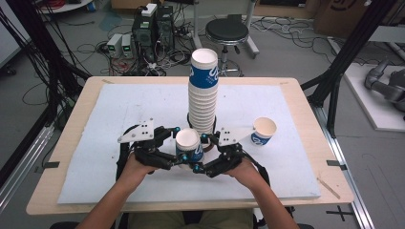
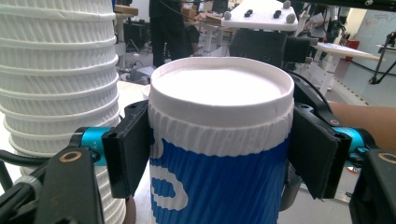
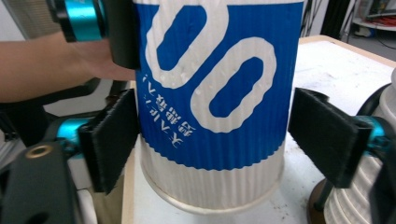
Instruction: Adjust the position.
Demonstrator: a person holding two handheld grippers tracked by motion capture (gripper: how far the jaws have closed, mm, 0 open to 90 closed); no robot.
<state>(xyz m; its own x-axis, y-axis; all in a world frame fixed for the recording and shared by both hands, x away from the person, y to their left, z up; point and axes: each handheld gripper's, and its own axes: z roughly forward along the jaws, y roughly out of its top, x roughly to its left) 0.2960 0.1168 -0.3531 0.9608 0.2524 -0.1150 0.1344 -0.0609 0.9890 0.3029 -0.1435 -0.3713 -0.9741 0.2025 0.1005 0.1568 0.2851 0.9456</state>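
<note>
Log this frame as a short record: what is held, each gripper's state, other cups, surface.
held thing: upside-down cup, blue band with white logo, between both grippers
left gripper: shut on cup, fingers pressing just below its upturned base
right gripper: around cup near its rim; one finger touches, the other stands off
stack: tall, upside-down cups, just behind the held cup
spare cup: upright, to the right
surface: white mat on table
</note>
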